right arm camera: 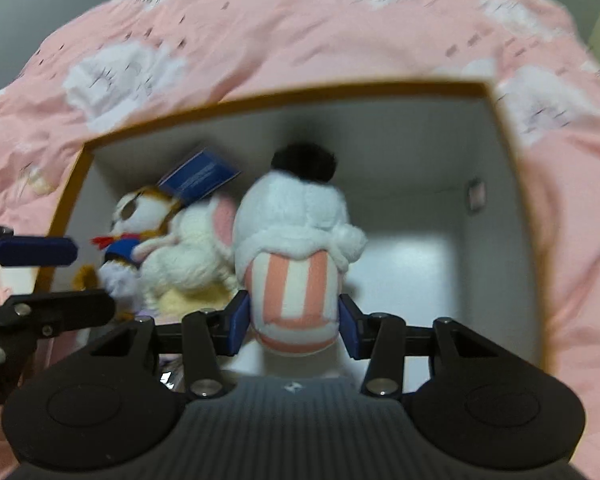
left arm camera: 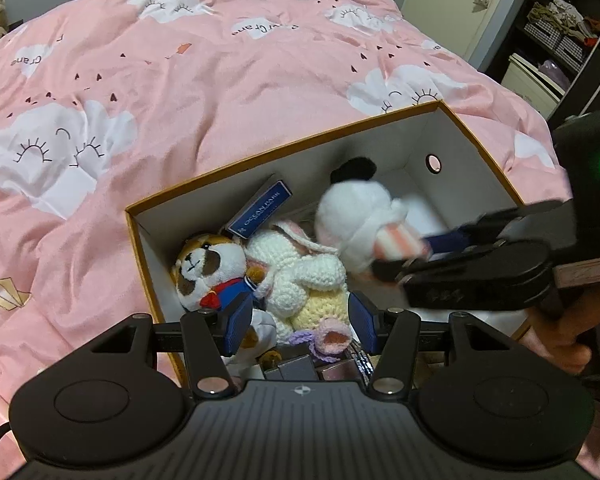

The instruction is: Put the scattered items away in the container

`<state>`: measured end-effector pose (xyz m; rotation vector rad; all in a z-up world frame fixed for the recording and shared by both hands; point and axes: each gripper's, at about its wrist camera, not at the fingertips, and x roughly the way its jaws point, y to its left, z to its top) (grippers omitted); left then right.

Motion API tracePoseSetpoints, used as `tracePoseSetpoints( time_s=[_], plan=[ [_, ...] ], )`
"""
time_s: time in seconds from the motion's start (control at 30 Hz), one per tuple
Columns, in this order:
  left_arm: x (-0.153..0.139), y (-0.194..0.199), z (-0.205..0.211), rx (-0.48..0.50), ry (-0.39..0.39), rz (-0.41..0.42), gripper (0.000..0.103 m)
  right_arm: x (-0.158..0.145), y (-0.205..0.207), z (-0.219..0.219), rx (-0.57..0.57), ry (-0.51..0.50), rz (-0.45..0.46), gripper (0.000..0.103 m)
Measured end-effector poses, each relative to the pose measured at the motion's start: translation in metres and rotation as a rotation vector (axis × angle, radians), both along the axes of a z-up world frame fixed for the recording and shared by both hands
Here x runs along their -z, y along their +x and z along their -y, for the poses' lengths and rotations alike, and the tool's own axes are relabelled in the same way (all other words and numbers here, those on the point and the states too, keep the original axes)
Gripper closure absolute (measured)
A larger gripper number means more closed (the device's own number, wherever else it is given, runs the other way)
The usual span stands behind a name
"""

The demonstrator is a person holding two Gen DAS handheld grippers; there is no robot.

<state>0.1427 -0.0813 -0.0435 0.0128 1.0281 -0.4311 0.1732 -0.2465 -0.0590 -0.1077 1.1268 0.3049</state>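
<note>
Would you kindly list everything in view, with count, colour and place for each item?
box: one, orange rim, white inside, on the bed.
bedspread: one, pink with white clouds, under the box.
white plush: one, white with black tuft and pink stripes, above the box's open part, in the right hand-held gripper.
panda plush: one, brown and white, blue outfit, in the box's left end.
crochet bunny: one, white and yellow, beside the panda plush.
blue card: one, against the box's back wall.
left hand-held gripper: black, blue pads, empty, over the box.
right hand-held gripper: black, blue pads, gripping the white plush.
</note>
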Motion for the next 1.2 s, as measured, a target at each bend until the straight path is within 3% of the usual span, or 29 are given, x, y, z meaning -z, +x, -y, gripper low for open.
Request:
tracePoseSetpoints(
  time_s=[0.2,0.4,0.5,0.63,0.87,1.1,1.2],
  plan=[
    [0.004,0.002,-0.009,-0.023,0.001,-0.015,0.040,0.008,0.004,0.014,0.017,0.068,-0.097,0.048],
    [0.008,0.002,-0.011,-0.036,0.007,-0.020,0.040,-0.014,-0.004,0.022,-0.011,0.105,-0.049,0.043],
    [0.007,-0.003,-0.008,-0.045,0.022,-0.001,0.040,-0.020,-0.003,0.023,-0.010,0.110,-0.001,0.046],
    [0.008,-0.010,-0.005,-0.055,0.038,0.017,0.040,-0.014,0.003,0.021,0.009,0.116,0.000,0.059],
    [0.005,-0.017,-0.007,-0.095,0.042,0.058,0.040,-0.012,0.002,0.011,-0.004,0.083,0.022,0.059],
    [-0.006,-0.025,-0.011,-0.140,0.062,0.128,0.039,-0.034,-0.029,-0.004,-0.080,-0.027,0.193,0.058],
    [-0.013,-0.032,-0.010,-0.154,0.084,0.175,0.037,-0.047,-0.045,-0.010,-0.088,-0.045,0.288,0.050]
  ],
)
